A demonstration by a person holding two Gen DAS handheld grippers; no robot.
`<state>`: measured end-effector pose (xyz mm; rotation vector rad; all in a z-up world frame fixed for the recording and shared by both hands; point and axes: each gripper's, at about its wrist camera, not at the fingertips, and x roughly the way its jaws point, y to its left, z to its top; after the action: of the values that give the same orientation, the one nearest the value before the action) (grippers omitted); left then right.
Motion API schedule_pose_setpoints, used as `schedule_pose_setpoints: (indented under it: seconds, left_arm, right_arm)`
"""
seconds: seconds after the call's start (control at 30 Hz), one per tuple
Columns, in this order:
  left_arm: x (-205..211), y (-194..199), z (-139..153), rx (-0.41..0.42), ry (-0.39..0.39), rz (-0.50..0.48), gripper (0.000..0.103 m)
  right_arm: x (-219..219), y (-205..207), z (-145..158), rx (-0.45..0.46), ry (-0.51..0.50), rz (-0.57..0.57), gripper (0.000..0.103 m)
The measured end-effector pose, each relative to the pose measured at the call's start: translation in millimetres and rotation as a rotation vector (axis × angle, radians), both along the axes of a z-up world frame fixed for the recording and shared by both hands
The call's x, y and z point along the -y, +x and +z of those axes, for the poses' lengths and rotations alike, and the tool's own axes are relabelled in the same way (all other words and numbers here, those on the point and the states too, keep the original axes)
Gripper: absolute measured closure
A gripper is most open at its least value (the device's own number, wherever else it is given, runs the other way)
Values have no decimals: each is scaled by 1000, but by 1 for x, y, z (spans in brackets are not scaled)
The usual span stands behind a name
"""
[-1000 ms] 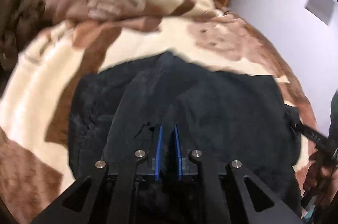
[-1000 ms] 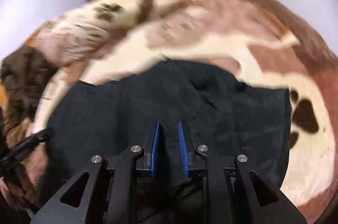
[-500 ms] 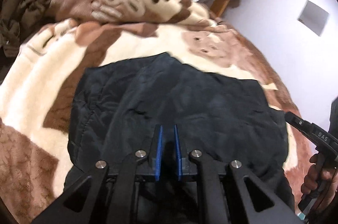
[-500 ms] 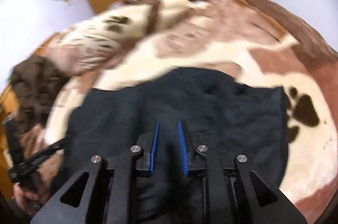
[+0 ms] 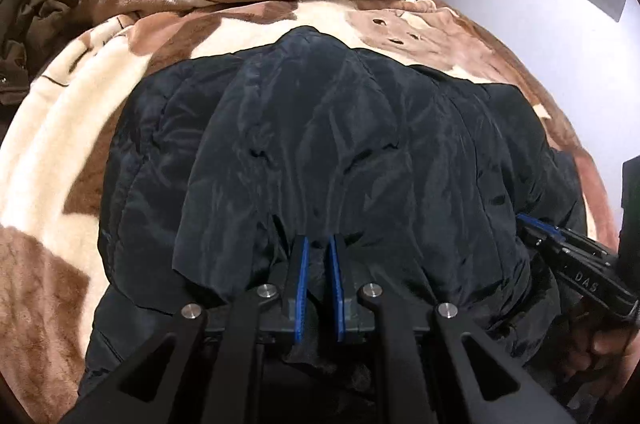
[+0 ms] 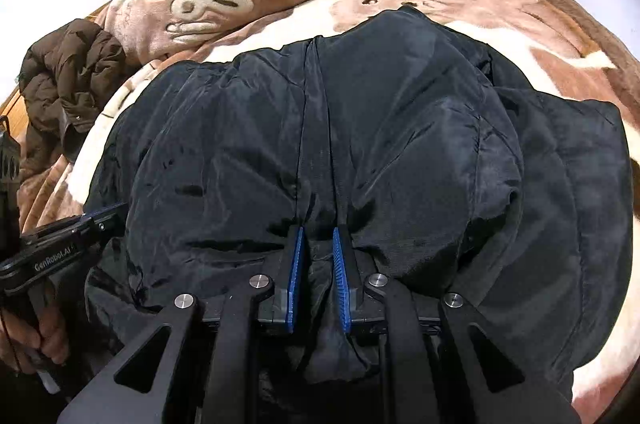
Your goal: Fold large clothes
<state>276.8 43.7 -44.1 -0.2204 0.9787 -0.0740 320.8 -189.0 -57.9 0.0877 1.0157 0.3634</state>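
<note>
The left gripper (image 5: 318, 244) is pinching the near edge of the black jacket (image 5: 340, 144), which is lying spread on the brown-and-cream blanket (image 5: 60, 112). The right gripper (image 6: 318, 236), its jaws having just been closing, is pinching the same edge alongside, likely so both corners carry over evenly.

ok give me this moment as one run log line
left hand-held gripper: shut on black jacket | right hand-held gripper: jaws just closed further, shut on black jacket | surface: blanket
</note>
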Motion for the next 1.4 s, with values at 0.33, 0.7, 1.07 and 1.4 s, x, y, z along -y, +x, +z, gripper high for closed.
schedule_pose_setpoints:
  seconds: [0.33,0.7,1.07,1.4]
  left_arm:
    - [7,-32,34,18,10,26,91]
    - [48,-31,-6,-57,32,-92,91]
    - [58,-1,-26,-75,105,-105,91]
    - [65,6,-27,-92,118,-84,91]
  right_arm:
    - [4,-51,68,132,20,-3,86]
    - [3,-30,-1,-55,-3,-24,86]
    - [-9,-12,-24,-48,-63,-14,86]
    - [-6,-14,-15,-60,-58,-10,86]
